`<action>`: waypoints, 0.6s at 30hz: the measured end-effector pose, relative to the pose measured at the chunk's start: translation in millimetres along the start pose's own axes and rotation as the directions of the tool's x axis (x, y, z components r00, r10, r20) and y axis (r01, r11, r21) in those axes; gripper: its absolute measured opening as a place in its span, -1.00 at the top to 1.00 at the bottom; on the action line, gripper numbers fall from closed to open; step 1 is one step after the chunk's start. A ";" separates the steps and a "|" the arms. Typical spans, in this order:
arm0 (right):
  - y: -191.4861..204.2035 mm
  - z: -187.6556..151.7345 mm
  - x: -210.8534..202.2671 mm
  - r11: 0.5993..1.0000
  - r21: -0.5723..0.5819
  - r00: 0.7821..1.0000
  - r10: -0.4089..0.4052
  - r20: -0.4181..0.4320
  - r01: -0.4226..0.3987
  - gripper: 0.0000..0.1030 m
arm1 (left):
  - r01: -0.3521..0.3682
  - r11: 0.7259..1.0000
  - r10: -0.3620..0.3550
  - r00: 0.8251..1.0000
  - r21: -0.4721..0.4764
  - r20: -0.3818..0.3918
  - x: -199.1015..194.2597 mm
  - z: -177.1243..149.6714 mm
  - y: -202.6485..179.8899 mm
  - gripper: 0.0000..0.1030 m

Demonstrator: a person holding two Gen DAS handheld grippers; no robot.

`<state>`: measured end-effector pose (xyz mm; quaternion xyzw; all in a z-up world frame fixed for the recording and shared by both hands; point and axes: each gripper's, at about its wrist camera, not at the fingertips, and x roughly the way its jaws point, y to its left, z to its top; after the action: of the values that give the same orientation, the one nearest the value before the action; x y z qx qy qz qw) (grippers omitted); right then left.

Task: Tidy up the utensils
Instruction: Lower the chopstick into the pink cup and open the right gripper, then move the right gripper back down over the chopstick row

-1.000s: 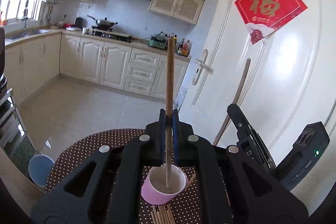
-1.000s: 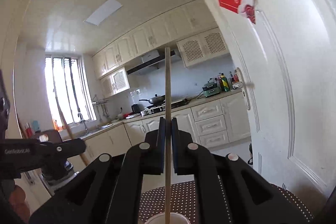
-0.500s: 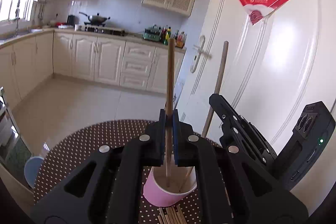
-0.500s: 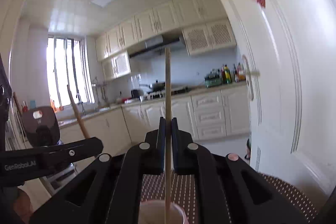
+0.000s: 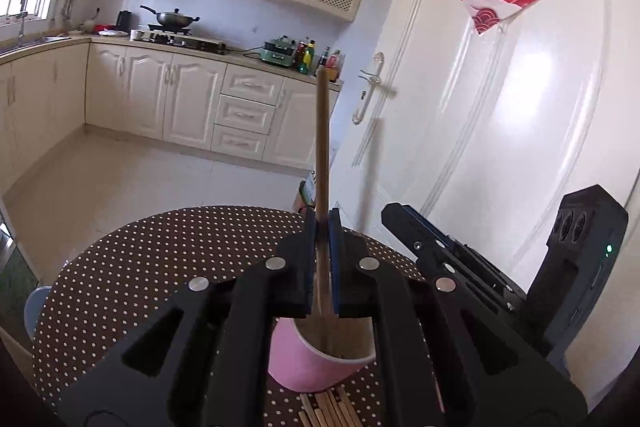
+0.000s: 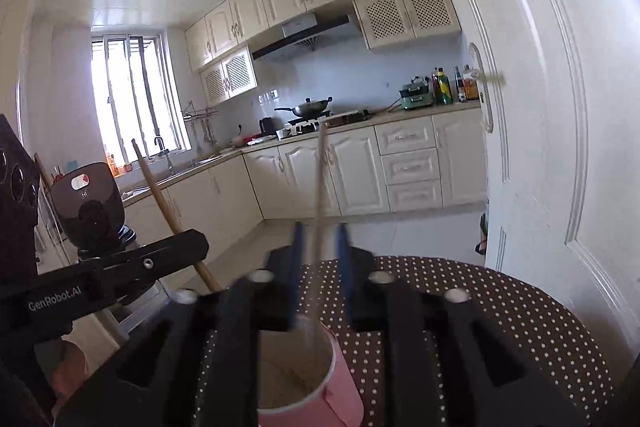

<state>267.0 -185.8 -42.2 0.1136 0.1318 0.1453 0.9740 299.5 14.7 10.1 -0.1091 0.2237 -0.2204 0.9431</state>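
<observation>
In the left wrist view my left gripper (image 5: 322, 223) is shut on an upright wooden chopstick (image 5: 322, 131). The stick's lower end reaches into the pink cup (image 5: 304, 363) just below the fingers. In the right wrist view my right gripper (image 6: 320, 239) hangs over the same pink cup (image 6: 344, 387). Its jaws are opening, and a second chopstick (image 6: 320, 179) stands blurred between them, touching neither pad, with its tip in the cup. The left gripper (image 6: 196, 243) and its chopstick (image 6: 160, 195) show at the left of that view.
The cup stands on a round table with a brown dotted cloth (image 5: 160, 259). Several more chopsticks (image 5: 328, 407) lie on the cloth in front of the cup. A white door (image 5: 500, 127) rises close behind the table on the right. A pale blue round object (image 5: 34, 307) sits beside the table's left edge.
Both grippers have come down toward the pink cup. The right jaws, shut on their chopstick before, have parted and the stick now stands loose between them. The left gripper still holds its stick.
</observation>
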 end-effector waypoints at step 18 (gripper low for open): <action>-1.8 -4.2 -59.6 1.000 -0.019 0.945 0.006 -0.326 -0.014 -0.25 | -0.101 0.989 0.112 0.989 0.111 -0.099 -41.3 -25.1 -16.0 0.05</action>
<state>211.2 -205.4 -33.2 0.0783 0.2888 0.1685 0.9392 248.7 17.2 8.4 -0.0352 0.2667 -0.1864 0.9449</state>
